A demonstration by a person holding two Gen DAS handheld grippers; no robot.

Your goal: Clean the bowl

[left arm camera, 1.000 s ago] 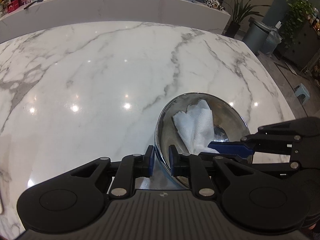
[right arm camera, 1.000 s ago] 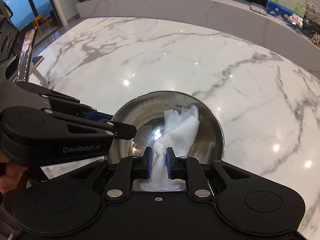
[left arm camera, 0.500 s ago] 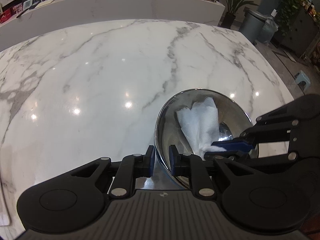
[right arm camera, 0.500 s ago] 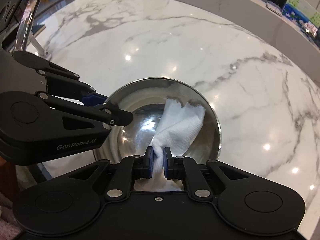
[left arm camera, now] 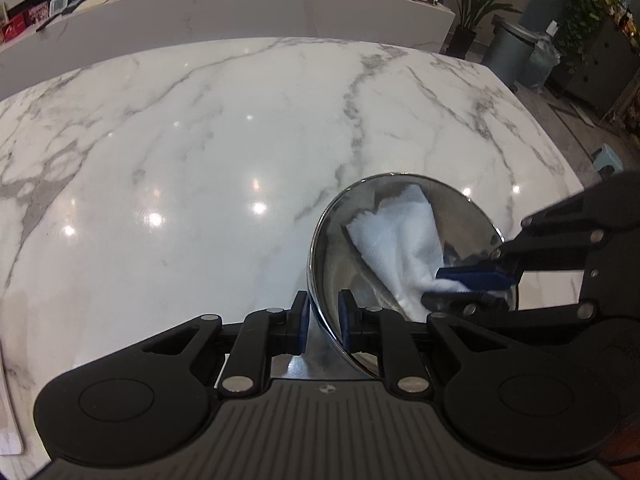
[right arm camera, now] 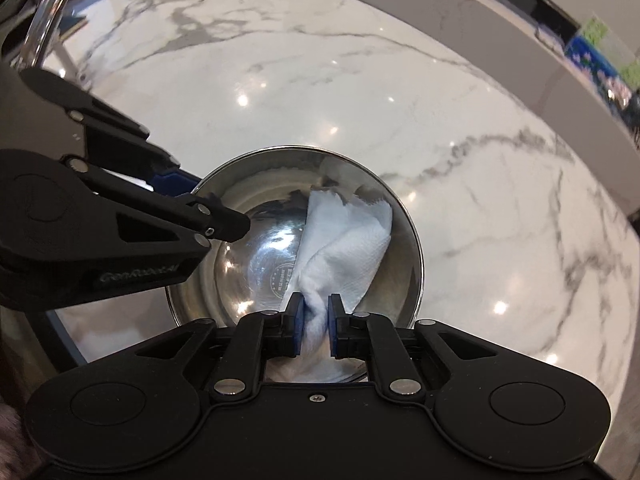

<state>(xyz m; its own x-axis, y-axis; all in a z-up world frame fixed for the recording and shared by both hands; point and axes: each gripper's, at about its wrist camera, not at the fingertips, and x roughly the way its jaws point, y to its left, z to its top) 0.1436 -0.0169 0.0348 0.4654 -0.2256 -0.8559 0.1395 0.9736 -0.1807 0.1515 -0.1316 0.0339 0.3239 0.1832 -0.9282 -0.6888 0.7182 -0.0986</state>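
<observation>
A shiny steel bowl [left arm camera: 472,220] rests on the white marble table [left arm camera: 200,160]; it also shows in the right wrist view [right arm camera: 248,256]. My left gripper [left arm camera: 323,324] is shut on the bowl's near rim, one pad inside and one outside. My right gripper [right arm camera: 314,326] is shut on a crumpled white paper towel [right arm camera: 348,240], which is pressed against the bowl's inner wall. The towel [left arm camera: 400,248] and my right gripper [left arm camera: 468,284] also show in the left wrist view. My left gripper [right arm camera: 200,200] enters the right wrist view from the left.
A long marble counter [left arm camera: 240,4] with small items runs behind the table. Potted plants [left arm camera: 476,4] and a grey bin [left arm camera: 512,52] stand on the floor at the far right, past the table's right edge. A chrome stand [right arm camera: 48,12] rises at upper left in the right wrist view.
My right gripper has moved the towel across the inside of the bowl, toward its right wall. The left gripper keeps its hold on the rim.
</observation>
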